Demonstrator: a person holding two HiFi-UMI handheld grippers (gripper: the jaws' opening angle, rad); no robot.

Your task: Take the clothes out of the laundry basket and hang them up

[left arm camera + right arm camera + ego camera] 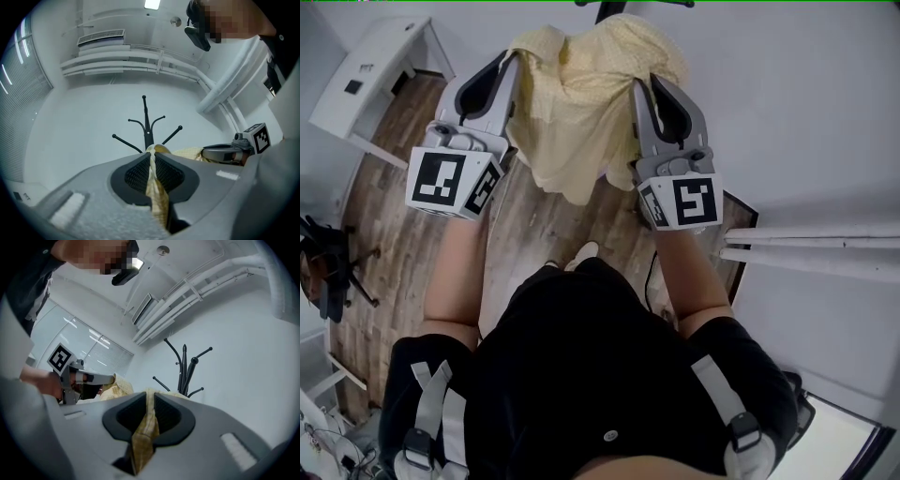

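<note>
A pale yellow checked garment (581,103) hangs between my two grippers, held up in front of me. My left gripper (512,58) is shut on its left edge; the cloth (157,187) runs pinched between the jaws. My right gripper (645,86) is shut on the right edge, with the cloth (145,427) squeezed between its jaws. A black coat stand (146,124) with several hooks rises straight ahead of both grippers (187,369). The laundry basket is not in view.
A white desk (380,80) stands at the far left on the wood floor. White rails (811,246) lie at the right. A black chair or stand (323,272) sits at the left edge. White walls surround the coat stand.
</note>
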